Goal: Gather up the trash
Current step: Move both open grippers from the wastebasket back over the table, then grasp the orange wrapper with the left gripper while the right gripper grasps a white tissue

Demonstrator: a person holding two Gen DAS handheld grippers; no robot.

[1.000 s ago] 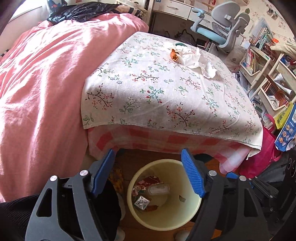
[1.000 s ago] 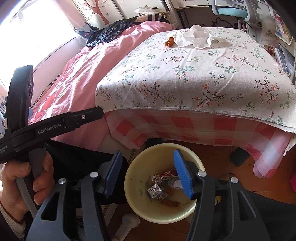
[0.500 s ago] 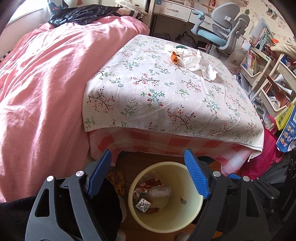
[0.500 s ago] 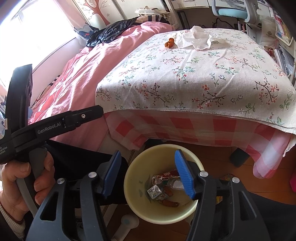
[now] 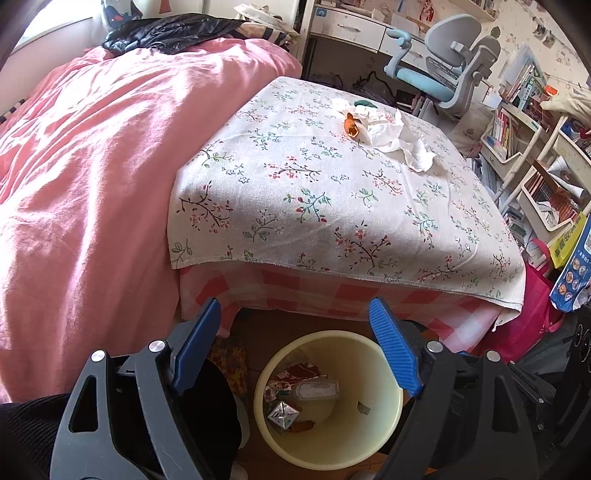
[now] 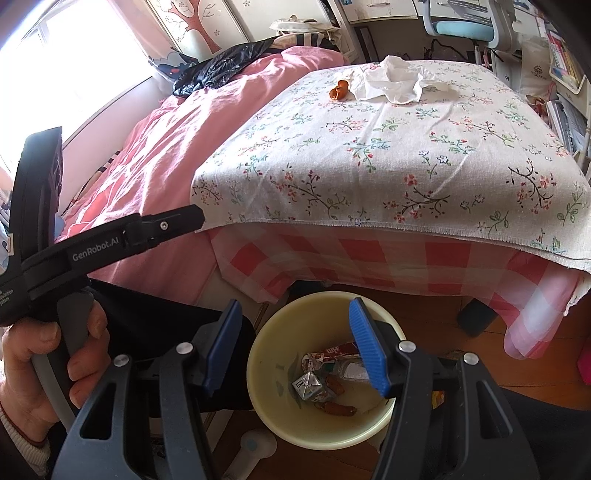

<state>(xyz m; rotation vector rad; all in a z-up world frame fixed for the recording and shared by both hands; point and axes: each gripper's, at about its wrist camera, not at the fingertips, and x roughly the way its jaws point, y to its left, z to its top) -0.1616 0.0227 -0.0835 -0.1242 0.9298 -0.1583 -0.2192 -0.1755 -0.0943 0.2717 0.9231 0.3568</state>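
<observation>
A pale yellow bin [image 5: 384,417] [image 6: 269,343] stands on the floor before the table and holds wrappers, a small clear bottle and a foil carton. My left gripper [image 5: 295,317] is open and empty above the bin. My right gripper [image 6: 295,314] is open and empty above it too. On the far side of the floral tablecloth [image 5: 332,192] [image 6: 406,155] lie crumpled white tissues [image 5: 391,136] [image 6: 395,77] and an orange peel [image 5: 351,125] [image 6: 338,89] beside them. The left gripper's body [image 6: 110,243] and the hand on it show at the left of the right wrist view.
A bed with a pink cover [image 5: 92,166] lies left of the table, a black jacket [image 5: 166,33] on its far end. A grey-blue desk chair [image 5: 447,74] and bookshelves [image 5: 535,147] stand at the back right. A pink bag [image 5: 532,317] sits by the table's right corner.
Both grippers have risen and drawn back a little from the table; the bin sits lower in both views. Both stay open and empty.
</observation>
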